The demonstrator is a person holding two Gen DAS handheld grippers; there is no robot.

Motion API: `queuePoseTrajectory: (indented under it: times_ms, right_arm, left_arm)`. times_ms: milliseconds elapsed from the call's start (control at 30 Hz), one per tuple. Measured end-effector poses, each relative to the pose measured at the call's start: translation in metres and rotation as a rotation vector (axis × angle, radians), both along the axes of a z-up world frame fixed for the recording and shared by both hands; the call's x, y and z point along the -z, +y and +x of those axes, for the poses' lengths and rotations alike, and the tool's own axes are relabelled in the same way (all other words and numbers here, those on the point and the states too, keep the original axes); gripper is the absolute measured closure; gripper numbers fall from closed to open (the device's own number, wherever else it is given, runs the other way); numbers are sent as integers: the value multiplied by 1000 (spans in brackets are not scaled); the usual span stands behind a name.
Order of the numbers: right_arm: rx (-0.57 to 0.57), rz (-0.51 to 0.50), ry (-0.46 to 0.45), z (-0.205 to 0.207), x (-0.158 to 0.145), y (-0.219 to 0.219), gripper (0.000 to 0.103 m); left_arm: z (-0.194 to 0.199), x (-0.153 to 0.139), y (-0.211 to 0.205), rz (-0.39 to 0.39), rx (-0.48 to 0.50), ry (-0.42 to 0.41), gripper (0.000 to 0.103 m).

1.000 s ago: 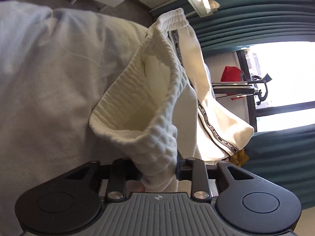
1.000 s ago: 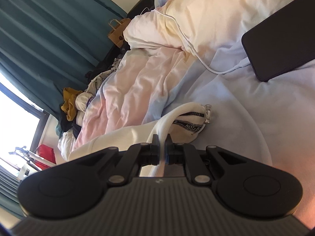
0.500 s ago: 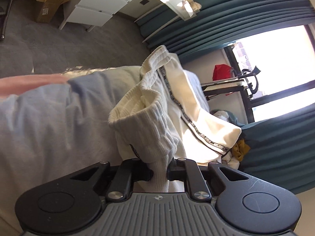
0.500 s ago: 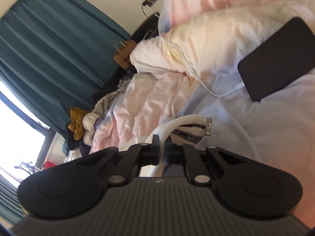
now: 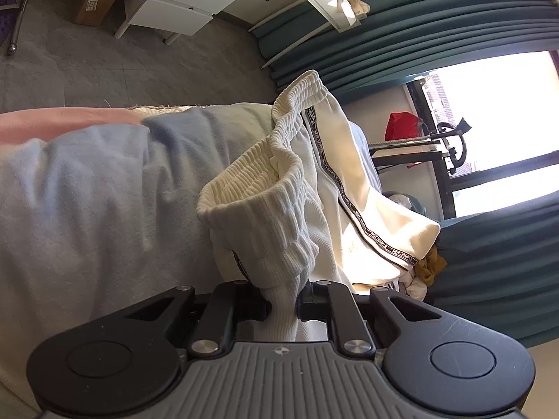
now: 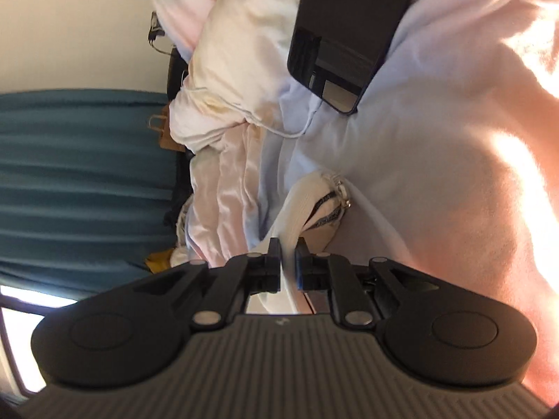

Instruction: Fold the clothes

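- left wrist view: the left gripper [image 5: 283, 305] pinches the ribbed waistband of the cream pants [image 5: 279, 209]. the pants lie on the bed [image 5: 87, 192], their black striped side running away toward the window [image 5: 496, 132], with teal curtains [image 5: 436, 28] around it.
- right wrist view: the right gripper [image 6: 288, 262] is pressed together on a cream fold of the pants [image 6: 304, 206], which lies on the bed [image 6: 419, 174]. a dark tablet [image 6: 349, 35] lies on the bed beyond the fold.
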State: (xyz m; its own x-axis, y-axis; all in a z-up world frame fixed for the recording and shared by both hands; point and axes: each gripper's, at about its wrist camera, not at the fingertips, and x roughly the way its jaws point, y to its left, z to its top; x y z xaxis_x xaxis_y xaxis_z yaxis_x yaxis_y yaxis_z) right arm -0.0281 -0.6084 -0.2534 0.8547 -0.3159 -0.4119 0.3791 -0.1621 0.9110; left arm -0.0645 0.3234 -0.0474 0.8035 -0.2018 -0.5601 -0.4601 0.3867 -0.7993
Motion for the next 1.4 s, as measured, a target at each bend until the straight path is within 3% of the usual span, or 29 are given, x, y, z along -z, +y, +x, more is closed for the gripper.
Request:
queuePoseTrajectory:
  times_ms: [133, 233, 367, 500, 667, 767, 867, 933, 1067, 1200, 1300, 1367, 1400]
  right_arm:
    - [1, 32, -50, 6, 13, -8, 69]
    - [-23, 25, -69, 18, 19, -17, 67]
    - [-72, -46, 47, 31, 18, -29, 69]
    - [-91, -202, 76, 34, -6, -26, 88]
    - [-116, -407, 111, 38, -38, -21, 92]
    - [-79, -580, -14, 23, -70, -9, 93]
    - [6, -655, -18, 9, -89, 1, 93]
    - [65, -583, 86, 2, -88, 3, 93]
    - [117, -271, 261, -14, -52, -4, 93]
    - [80, -152, 364, -14, -22, -19, 92]
    - [93, -131, 312, -18, -18, -21, 91]
    - [98, -167, 276, -19, -28, -15, 91]
    - [99, -188, 260, -19, -33, -11, 90]
  left_arm:
    - [-1, 1, -1, 16, 5, -11, 88]
    - [-1, -1, -3, 42, 11, -15, 88]
    - [-2, -5, -6, 82, 24, -18, 88]
    - [-3, -5, -6, 78, 28, -24, 88]
    - [-5, -8, -7, 82, 34, -34, 88]
    - [-6, -9, -8, 86, 35, -40, 88]
    - [-5, -11, -8, 95, 44, -42, 88]
    - [-5, -12, -8, 101, 50, -44, 88]
    - [-6, -11, -5, 104, 47, -38, 88]
    - [-5, -10, -1, 93, 51, -15, 87]
    - [-5, -9, 0, 86, 53, 5, 85]
    - [-7, -12, 0, 97, 61, 4, 77]
    - [-8, -14, 0, 107, 67, 1, 64]
